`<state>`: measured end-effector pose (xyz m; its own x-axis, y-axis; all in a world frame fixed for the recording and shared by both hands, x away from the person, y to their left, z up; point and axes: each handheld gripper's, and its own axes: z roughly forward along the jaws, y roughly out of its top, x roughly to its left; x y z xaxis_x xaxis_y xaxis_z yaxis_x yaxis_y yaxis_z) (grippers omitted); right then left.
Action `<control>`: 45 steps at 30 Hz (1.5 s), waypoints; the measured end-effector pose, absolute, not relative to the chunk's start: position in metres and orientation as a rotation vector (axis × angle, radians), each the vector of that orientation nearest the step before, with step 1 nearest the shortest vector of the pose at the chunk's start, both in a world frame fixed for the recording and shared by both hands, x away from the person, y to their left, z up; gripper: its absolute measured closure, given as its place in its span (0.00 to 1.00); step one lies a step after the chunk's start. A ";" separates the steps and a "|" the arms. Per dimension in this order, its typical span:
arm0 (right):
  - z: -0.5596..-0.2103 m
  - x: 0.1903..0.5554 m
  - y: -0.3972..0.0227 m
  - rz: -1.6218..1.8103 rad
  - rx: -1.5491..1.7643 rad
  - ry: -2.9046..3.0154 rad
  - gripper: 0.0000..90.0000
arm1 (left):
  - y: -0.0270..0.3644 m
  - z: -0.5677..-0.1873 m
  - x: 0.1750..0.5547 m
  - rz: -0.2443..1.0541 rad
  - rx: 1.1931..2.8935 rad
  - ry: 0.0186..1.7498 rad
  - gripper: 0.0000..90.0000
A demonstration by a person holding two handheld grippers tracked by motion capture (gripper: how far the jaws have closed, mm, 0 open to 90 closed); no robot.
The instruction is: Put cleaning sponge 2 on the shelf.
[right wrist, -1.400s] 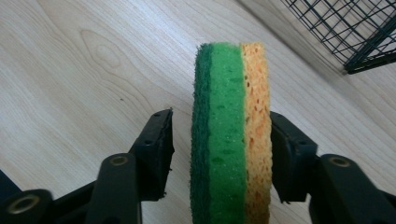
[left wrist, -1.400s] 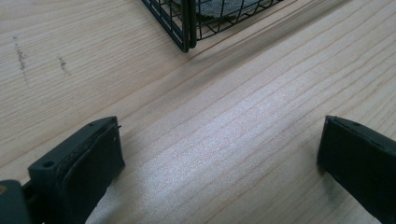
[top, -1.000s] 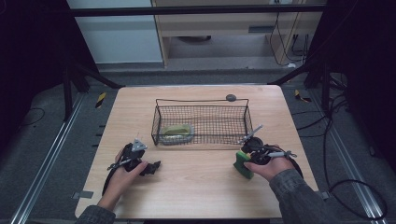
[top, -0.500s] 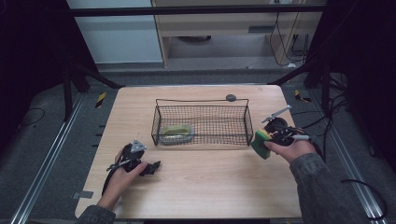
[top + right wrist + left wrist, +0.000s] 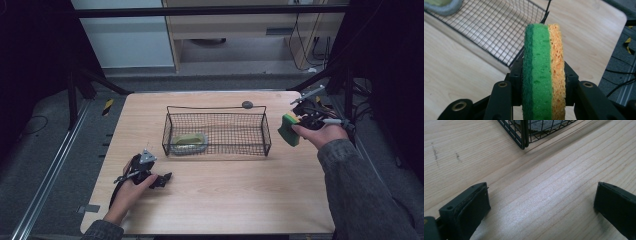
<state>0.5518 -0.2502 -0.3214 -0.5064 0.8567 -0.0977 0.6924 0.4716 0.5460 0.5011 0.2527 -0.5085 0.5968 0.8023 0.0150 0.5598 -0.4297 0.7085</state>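
Wooden desk (image 5: 225, 200), wire basket (image 5: 217, 131) in middle. Right gripper (image 5: 295, 126) pinching sponge (image 5: 288, 130), basket beside it, drop left. Left gripper (image 5: 162, 178) spread, empty.

High view looks down on the whole counter (image 5: 225, 200) from above. Both tool cams sit close, each facing the wire basket (image 5: 217, 132), which all three views share.

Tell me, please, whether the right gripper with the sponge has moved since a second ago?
Yes. The right gripper, shut on the sponge, went from the wire basket's front right corner up beside its right end.
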 end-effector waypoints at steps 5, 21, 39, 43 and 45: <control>-0.311 0.565 -0.248 0.665 1.299 2.330 0.70 | 0.253 -0.508 0.501 0.467 2.153 1.068 0.00; -0.311 0.600 -0.225 0.763 1.272 2.313 0.70 | 0.253 -0.508 0.502 0.462 2.158 1.059 0.00; -0.339 0.618 -0.203 0.815 1.285 2.359 0.70 | 0.253 -0.509 0.502 0.463 2.158 1.055 0.00; -0.349 0.621 -0.200 0.805 1.299 2.371 0.70 | 0.253 -0.509 0.502 0.462 2.157 1.053 0.00; -0.352 0.623 -0.199 0.804 1.299 2.377 0.70 | 0.254 -0.509 0.502 0.462 2.158 1.053 0.00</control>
